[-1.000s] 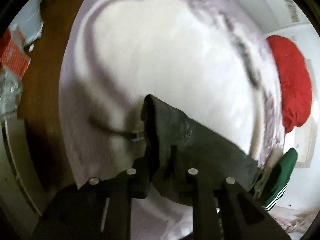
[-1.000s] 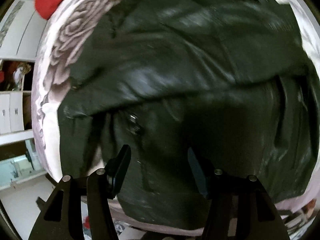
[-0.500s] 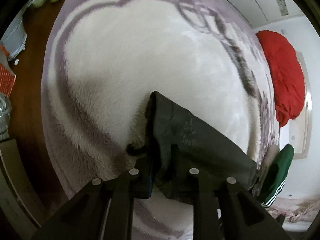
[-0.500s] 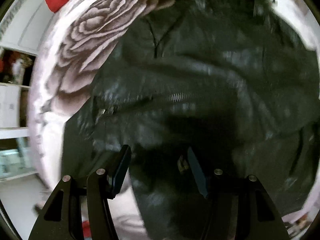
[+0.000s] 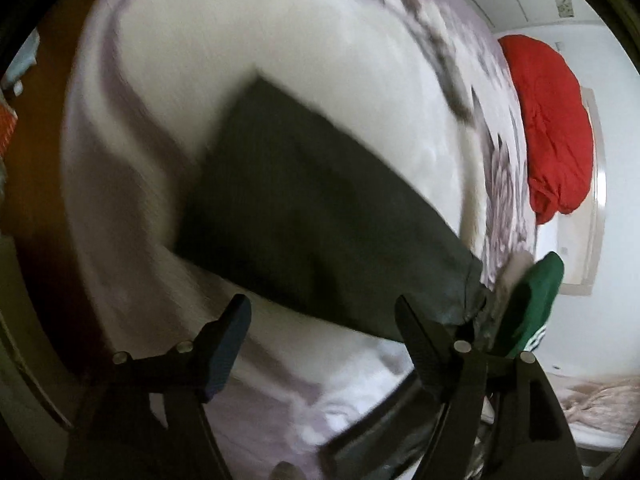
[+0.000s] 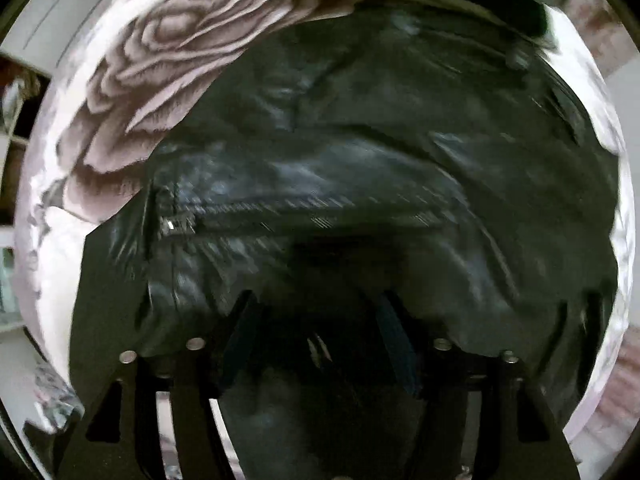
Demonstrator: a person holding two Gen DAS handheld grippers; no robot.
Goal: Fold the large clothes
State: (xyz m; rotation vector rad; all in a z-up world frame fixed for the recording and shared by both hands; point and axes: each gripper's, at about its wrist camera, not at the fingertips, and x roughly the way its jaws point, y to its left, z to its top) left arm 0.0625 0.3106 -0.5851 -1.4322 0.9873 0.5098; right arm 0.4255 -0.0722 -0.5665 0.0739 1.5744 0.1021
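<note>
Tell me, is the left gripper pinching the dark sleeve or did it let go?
Let go. The left gripper has just been opening, and the dark sleeve lies loose on the blanket beyond its fingers.

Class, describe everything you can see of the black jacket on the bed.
The black jacket looks glossy and leather-like, creased, with a zipper line across its front. It lies spread over the rose-print blanket. One matte sleeve stretches flat across the blanket's white part. The left gripper, jaws just opened, has released it; the right gripper hovers open above the body.
</note>
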